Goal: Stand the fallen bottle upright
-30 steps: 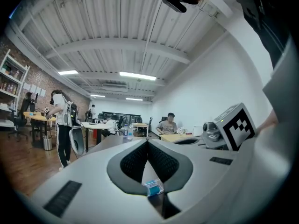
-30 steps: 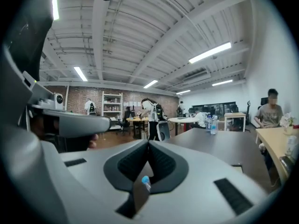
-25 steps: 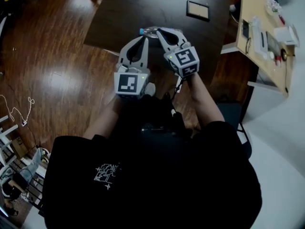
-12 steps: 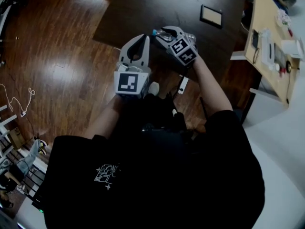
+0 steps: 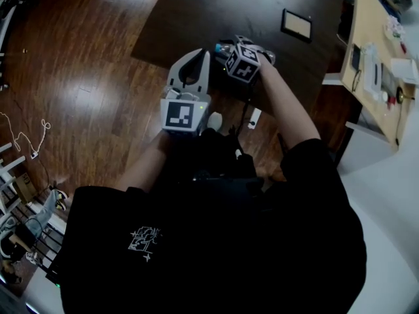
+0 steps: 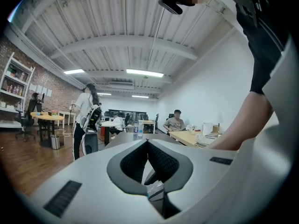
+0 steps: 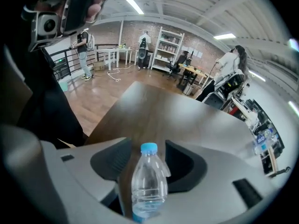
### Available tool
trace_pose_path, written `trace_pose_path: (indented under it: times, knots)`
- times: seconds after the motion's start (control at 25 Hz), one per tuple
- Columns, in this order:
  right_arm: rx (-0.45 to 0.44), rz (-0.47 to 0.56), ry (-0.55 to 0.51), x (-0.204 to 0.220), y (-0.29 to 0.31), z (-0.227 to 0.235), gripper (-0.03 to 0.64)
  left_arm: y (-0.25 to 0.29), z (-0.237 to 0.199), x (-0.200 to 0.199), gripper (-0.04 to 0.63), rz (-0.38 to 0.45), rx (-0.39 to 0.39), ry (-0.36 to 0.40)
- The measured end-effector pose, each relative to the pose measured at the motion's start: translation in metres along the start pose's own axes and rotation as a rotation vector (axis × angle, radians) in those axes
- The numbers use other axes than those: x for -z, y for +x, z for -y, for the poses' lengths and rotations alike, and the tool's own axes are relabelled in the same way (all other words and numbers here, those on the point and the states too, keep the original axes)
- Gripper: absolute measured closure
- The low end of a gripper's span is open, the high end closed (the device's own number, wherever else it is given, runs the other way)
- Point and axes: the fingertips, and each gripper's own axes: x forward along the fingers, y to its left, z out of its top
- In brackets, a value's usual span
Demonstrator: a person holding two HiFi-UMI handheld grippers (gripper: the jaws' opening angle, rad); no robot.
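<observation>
A clear plastic bottle with a blue cap stands upright on the dark brown table, near its front edge. My right gripper points steeply down around it, and its jaws are opening, with gaps on both sides of the bottle. In the head view only the blue cap of the bottle shows, beside the right gripper. My left gripper hovers just left of it with its jaws shut on nothing. In the left gripper view the left gripper points level across the table.
A small framed rectangle lies farther back on the table. A light wooden desk with clutter stands at the right. Glossy wood floor lies to the left. Two bottles stand far off, and several people are in the room.
My right gripper has sunk and tipped from level to steeply downward, and its jaws have spread apart. The bottle has gone from lying sideways in the grip to standing. The left gripper shifted slightly.
</observation>
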Motion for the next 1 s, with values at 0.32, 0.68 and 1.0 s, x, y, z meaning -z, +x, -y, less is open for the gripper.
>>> trace_pose_path:
  times: [0.32,0.68,1.0]
  knots:
    - [-0.016,-0.044,-0.044,0.0,0.017,-0.001,0.359,0.013,0.014,0.01,0.589,-0.024,0.045,0.008]
    - [0.036,-0.059,-0.11,-0.004,0.022,0.002,0.477,0.022,0.013,0.019,0.589,-0.037,0.042,-0.005]
    - [0.032,-0.093,-0.144,0.004,0.029,0.0,0.453,0.021,0.007,0.019,0.589,-0.037,0.023,-0.002]
